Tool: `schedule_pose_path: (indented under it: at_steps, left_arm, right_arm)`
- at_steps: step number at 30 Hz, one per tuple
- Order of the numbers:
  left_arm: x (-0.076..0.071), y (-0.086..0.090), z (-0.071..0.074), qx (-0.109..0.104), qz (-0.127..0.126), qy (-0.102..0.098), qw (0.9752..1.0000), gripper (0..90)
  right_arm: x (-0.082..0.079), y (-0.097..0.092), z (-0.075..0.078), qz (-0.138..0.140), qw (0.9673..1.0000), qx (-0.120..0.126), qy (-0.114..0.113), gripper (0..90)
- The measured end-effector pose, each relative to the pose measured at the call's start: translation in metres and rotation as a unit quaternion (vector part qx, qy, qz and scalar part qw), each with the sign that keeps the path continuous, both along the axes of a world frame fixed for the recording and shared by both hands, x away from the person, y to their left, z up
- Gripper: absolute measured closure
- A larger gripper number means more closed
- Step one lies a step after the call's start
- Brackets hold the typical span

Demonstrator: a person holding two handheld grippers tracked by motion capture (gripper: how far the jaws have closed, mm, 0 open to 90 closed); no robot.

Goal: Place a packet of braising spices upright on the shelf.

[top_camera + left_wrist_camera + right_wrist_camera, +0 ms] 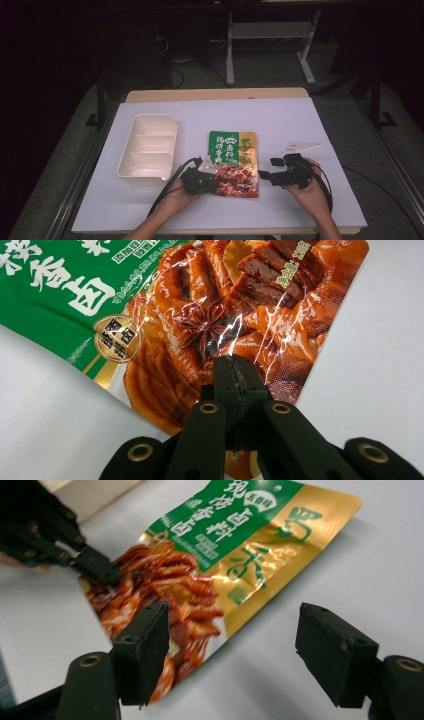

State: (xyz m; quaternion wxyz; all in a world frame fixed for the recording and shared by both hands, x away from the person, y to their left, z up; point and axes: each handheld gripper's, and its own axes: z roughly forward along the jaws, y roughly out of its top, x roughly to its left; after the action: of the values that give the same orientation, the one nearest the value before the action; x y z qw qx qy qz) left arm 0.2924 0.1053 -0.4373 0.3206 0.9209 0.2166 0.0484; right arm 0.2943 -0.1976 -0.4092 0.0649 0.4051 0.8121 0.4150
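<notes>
Seasoning sachet [233, 164] lies flat at centre frame on the white table [300, 125], right of the compartment tray [147, 149]. Left gripper [234, 382] clamped on its lower edge. Right gripper [232, 652] spread apart beside it. Judged light, floppy, glossy-slick; grip the sealed edges.

Pouch [233, 162] green top, gold right strip, red-brown meat print, white lettering; tray [148, 148] cream; worktop [300, 125] white; tongs [235, 650] black.
</notes>
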Motion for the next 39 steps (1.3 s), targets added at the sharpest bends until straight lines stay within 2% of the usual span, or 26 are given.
schedule_pose_path:
  at_steps: [4,5,7,8,9,10,11,18,21,24,25,27,31,35,37,39]
  left_arm:
    - [0.001,0.001,0.0,0.001,-0.003,0.004,1.0,90.0]
    - [0.001,0.001,0.0,0.0,-0.003,0.001,1.0,90.0]
    - [0.002,0.002,0.0,-0.003,-0.002,0.001,1.0,90.0]
    - [0.002,0.002,0.0,-0.003,-0.002,0.001,1.0,90.0]
    - [0.003,0.003,-0.001,-0.012,0.003,0.012,0.9999,90.0]
    - [0.003,0.003,-0.002,-0.016,0.004,0.013,0.9998,90.0]
    - [0.003,0.004,-0.002,-0.016,0.002,0.007,0.9998,90.0]
    - [0.001,0.004,-0.002,-0.016,0.001,0.004,0.9999,90.0]
    - [0.001,0.004,-0.003,-0.019,0.003,0.005,0.9998,90.0]
    - [0.0,0.004,-0.003,-0.021,0.005,0.002,0.9998,90.0]
    - [0.001,0.005,-0.003,-0.019,0.001,0.002,0.9998,90.0]
    - [0.001,0.005,-0.003,-0.02,0.002,0.003,0.9998,90.0]
    - [0.001,0.005,-0.002,-0.017,0.0,0.002,0.9999,90.0]
    - [0.0,0.005,-0.002,-0.016,-0.003,-0.002,0.9999,90.0]
    - [0.0,0.004,-0.003,-0.021,-0.001,-0.003,0.9998,90.0]
    - [0.0,0.004,-0.003,-0.019,-0.002,-0.002,0.9998,90.0]
  right_arm:
    - [0.012,0.005,0.002,-0.001,0.9999,-0.011,0.003,28.6]
    - [0.021,0.008,0.005,-0.002,0.9999,-0.015,0.004,28.5]
    - [0.028,0.01,0.007,-0.004,0.9998,-0.019,0.011,28.9]
    - [0.028,0.01,0.007,-0.004,0.9998,-0.019,0.011,28.9]
    - [0.036,0.011,0.009,-0.004,0.9996,-0.017,0.021,29.6]
    - [0.041,0.012,0.01,-0.003,0.9995,-0.021,0.025,29.6]
    - [0.045,0.013,0.011,-0.003,0.9994,-0.022,0.026,29.8]
    - [0.07,0.019,0.019,-0.003,0.9993,-0.021,0.032,30.4]
    - [0.082,0.02,0.016,-0.008,0.9989,-0.028,0.036,31.2]
    - [0.093,0.019,0.013,-0.02,0.9985,-0.021,0.046,33.4]
    - [0.098,0.018,0.011,-0.023,0.9979,-0.028,0.054,33.3]
    - [0.105,0.019,0.009,-0.029,0.9974,-0.034,0.056,34.2]
    - [0.113,0.023,0.007,-0.034,0.9972,-0.036,0.057,35.4]
    - [0.12,0.023,-0.002,-0.049,0.9956,-0.039,0.07,35.6]
    - [0.121,0.022,-0.005,-0.053,0.9956,-0.043,0.065,36.4]
    - [0.124,0.023,-0.01,-0.059,0.9946,-0.046,0.072,38.6]
